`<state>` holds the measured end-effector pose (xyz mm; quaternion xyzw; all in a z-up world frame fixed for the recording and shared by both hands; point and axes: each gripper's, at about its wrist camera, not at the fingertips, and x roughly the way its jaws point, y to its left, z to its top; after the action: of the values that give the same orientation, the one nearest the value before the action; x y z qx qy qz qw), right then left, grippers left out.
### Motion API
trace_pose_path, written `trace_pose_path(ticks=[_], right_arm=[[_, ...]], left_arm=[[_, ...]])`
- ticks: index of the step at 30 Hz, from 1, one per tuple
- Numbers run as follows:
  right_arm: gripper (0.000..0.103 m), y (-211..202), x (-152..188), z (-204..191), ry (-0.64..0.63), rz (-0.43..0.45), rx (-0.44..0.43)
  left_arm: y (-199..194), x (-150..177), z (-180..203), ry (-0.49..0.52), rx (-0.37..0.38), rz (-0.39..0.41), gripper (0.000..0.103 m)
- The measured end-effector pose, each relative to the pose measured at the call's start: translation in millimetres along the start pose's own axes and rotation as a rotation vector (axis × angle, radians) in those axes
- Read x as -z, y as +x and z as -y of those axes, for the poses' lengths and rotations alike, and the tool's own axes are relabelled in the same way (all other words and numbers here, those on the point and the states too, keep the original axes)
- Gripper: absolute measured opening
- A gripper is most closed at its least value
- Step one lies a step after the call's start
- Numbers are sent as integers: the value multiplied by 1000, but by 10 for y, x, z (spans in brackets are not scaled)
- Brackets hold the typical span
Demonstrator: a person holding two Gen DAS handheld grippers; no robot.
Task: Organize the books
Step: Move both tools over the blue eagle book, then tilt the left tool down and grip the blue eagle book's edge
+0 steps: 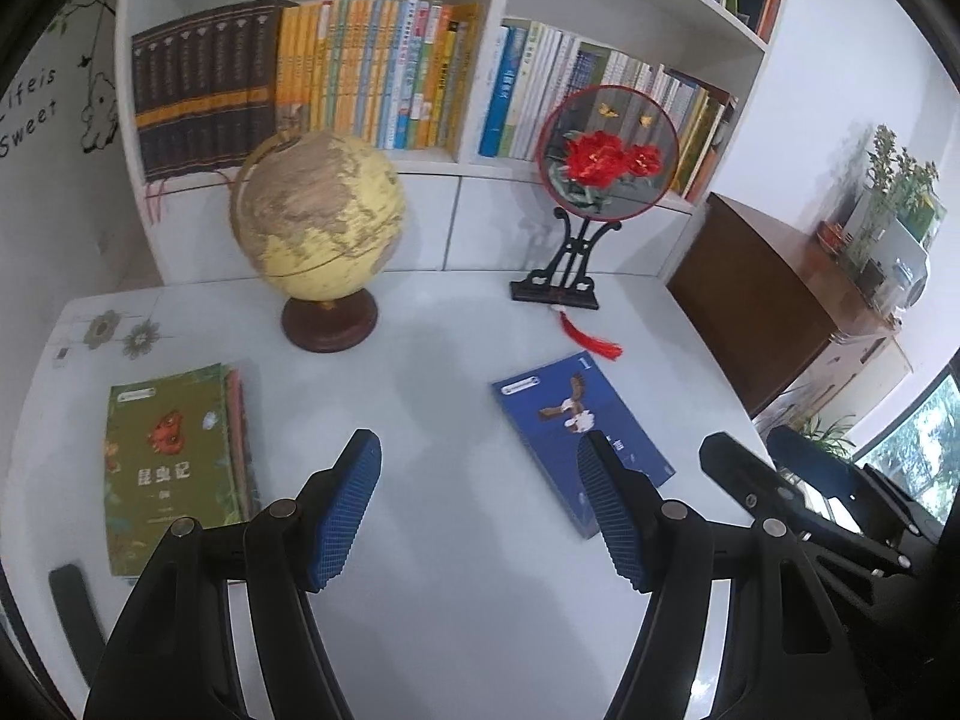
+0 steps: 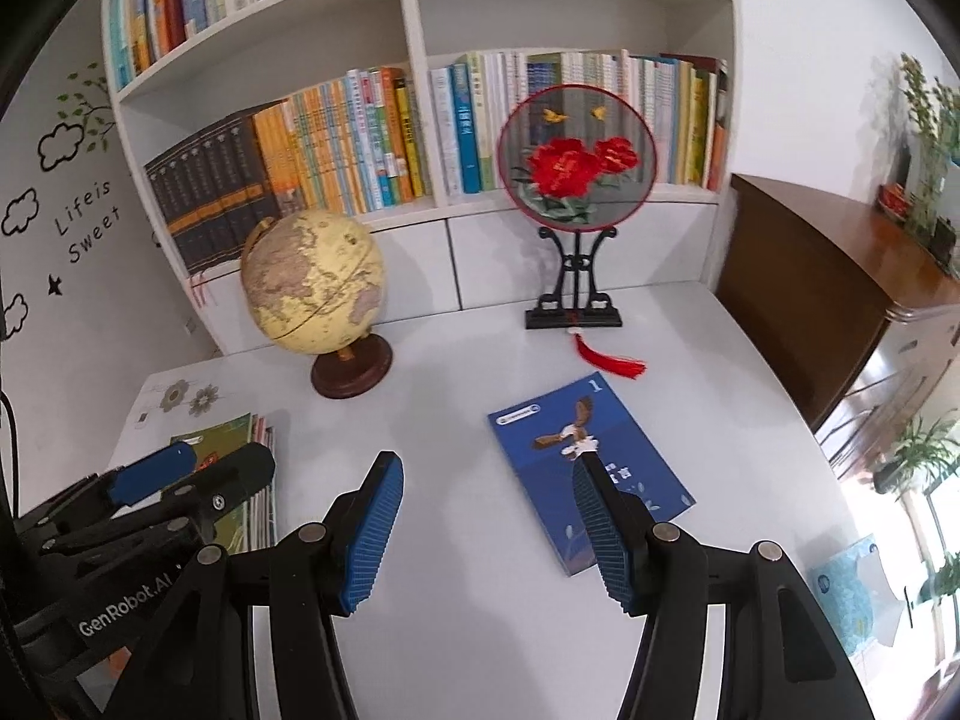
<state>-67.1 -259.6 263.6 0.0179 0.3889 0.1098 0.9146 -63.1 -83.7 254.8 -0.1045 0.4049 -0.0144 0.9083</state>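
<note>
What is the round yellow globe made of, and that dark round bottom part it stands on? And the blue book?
The globe looks like smooth plastic or printed paper over a ball; it has a soft sheen. Its base looks like dark polished wood, reddish brown and glossy, though it could be plastic. The blue book looks like paper with a slightly shiny card cover.

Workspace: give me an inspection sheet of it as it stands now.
Surface: white desk, mostly bare in front.
Job's things: blue book lying flat at right; green book topping a stack at left.
Clutter: globe; round fan on a stand; red tassel.
Grippers: left gripper and right gripper open, holding nothing.
Cables: dark cable at the far left edge.
Surroundings: bookshelf full of books; wooden cabinet; plants.
</note>
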Motion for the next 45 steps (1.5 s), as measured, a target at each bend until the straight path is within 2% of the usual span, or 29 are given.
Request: trace_pose_path(ticks=[3, 7, 13, 22, 30, 37, 44, 45], right_arm=[[57, 68, -18, 121, -1, -8, 1], [57, 207, -60, 323, 6, -19, -12], [57, 538, -78, 725, 32, -71, -32], [57, 1213, -60, 1335, 68, -172, -27], [57, 1931, 121, 1891, 105, -252, -103], [57, 2507, 279, 2109, 100, -320, -187], [57, 2783, 352, 2127, 24, -330, -189], [57, 2790, 347, 2120, 10, -322, -195]], left_arm=[[85, -37, 101, -15, 2, -7, 66], [230, -39, 300, 14, -39, -6, 66], [627, -20, 529, 1, -60, -63, 66], [1418, 38, 723, -22, -89, -127, 66], [2199, 255, 665, -82, -55, -249, 66], [2701, 479, 691, -135, -50, -314, 66], [2880, 607, 674, -175, -41, -336, 66], [2868, 616, 680, -175, -43, -319, 66]])
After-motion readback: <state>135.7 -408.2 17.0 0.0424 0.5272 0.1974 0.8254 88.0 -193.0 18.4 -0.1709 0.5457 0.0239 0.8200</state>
